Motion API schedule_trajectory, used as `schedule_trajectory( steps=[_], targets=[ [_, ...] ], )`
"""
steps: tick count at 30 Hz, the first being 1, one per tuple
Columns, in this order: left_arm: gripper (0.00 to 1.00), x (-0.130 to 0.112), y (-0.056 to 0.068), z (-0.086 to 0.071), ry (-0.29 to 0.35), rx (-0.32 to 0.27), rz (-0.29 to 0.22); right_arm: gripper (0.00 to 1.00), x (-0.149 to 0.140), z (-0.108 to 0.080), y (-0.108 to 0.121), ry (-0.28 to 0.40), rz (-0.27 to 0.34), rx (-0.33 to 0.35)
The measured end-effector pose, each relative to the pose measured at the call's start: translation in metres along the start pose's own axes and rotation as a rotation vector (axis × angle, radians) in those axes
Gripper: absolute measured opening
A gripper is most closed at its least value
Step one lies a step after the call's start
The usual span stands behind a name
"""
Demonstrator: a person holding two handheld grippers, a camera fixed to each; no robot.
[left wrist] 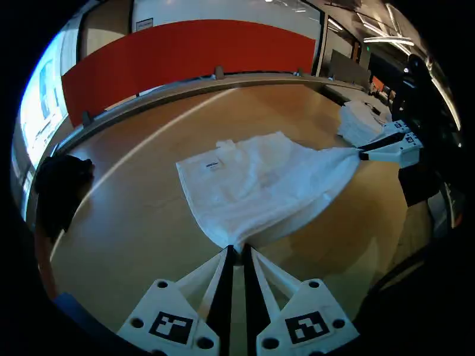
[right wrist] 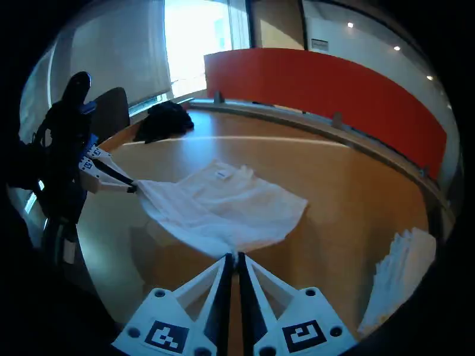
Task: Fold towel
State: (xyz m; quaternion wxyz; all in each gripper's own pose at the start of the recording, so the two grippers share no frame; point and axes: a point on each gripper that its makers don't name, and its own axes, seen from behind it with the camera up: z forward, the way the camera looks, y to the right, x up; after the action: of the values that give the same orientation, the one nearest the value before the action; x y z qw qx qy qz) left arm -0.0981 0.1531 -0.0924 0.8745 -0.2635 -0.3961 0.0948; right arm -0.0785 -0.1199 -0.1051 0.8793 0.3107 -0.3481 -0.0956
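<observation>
Here, a white towel [left wrist: 261, 178] is found on the wooden table [left wrist: 136, 219], held at two neighbouring corners. In the left gripper view, the left gripper [left wrist: 237, 249] is seen pressed together on the near corner, where the cloth is gathered into a point between its fingers. Farther off to the right, the right gripper [left wrist: 361, 153] is seen pinching the other corner, from which the fabric is drawn out in a fan of creases. In the right gripper view, the same grip is confirmed close up: both fingers are closed on the cloth. The edge between the two corners is raised off the table, and a shadow is cast beneath it; the far part of the towel, marked by a small label [left wrist: 212, 165], lies flat. A stack of folded white cloths [left wrist: 359, 121] is placed just beyond the right gripper. A dark bundle [left wrist: 62, 178] rests at the table's far left, well apart from the towel. A red partition [left wrist: 190, 53] is set behind the table.
</observation>
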Motion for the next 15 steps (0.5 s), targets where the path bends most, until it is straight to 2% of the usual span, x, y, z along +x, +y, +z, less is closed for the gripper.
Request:
schedule_trajectory(
  steps=[8, 15],
  targets=[
    [0.12, 0.008, 0.010, -0.027, 0.000, -0.009, -0.014, 0.08, 0.016, -0.023, -0.007, 0.024, 0.015, 0.002],
    [0.12, 0.009, 0.022, -0.043, -0.007, -0.027, -0.030, 0.08, 0.021, -0.037, -0.012, 0.028, 0.023, -0.001]
  ],
)
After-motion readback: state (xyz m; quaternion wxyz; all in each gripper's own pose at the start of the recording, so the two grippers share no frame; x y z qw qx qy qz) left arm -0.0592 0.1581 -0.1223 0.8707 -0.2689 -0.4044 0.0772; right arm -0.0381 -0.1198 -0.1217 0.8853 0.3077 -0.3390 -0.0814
